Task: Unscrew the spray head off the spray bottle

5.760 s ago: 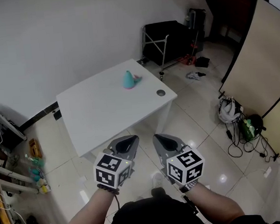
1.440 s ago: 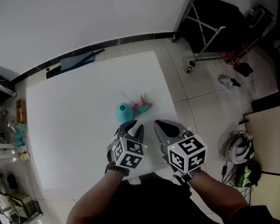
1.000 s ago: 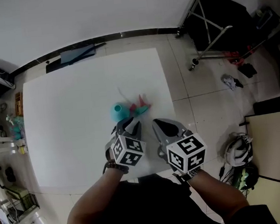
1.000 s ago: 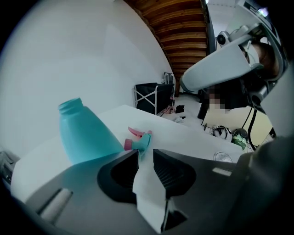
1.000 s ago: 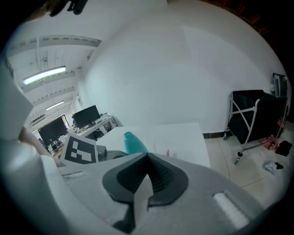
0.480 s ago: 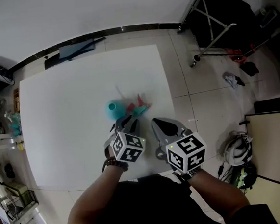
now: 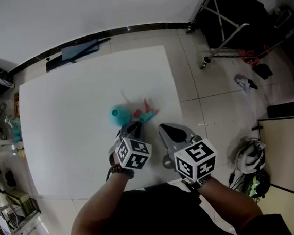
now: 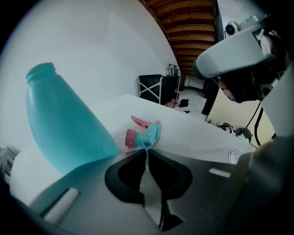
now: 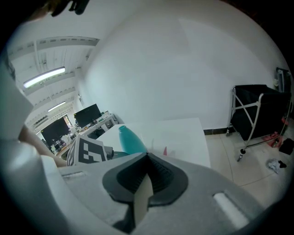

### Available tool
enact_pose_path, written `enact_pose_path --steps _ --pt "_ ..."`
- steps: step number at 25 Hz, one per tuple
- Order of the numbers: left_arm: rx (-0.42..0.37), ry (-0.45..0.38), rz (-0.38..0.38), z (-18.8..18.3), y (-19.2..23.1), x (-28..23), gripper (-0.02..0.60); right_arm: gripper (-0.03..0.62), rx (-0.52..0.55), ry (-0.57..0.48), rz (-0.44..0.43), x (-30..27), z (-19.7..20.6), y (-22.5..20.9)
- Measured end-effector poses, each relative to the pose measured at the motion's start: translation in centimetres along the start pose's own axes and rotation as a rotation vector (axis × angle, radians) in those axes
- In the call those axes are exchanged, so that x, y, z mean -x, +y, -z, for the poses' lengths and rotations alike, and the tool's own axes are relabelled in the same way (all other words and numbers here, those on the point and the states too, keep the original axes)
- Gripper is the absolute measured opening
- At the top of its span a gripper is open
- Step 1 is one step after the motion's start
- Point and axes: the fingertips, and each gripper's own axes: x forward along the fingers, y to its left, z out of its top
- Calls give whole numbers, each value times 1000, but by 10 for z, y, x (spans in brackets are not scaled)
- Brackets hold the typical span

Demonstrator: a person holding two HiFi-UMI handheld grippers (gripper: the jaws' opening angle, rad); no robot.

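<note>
The spray bottle [image 7: 118,115] stands on the table [image 7: 73,106] with its neck bare and the spray head [image 7: 145,112] lies loose just beside it, so the unscrewing looks done. Your left gripper [image 7: 132,128] has just been closing to a thin slit at the head, with nothing clearly pinched. Your right gripper [image 7: 172,132] has its 2 jaws pressed together, empty.

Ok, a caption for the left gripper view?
Left gripper, jaws just closed on nothing, before an uncapped teal spray bottle and its pink-and-teal spray head lying on the white table.
</note>
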Motion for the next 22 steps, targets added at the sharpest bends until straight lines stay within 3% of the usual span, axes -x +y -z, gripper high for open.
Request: enact_pose_path --steps 22 --pt "-17 -56 7 -16 -1 12 21 -9 18 -42 -15 10 -7 2"
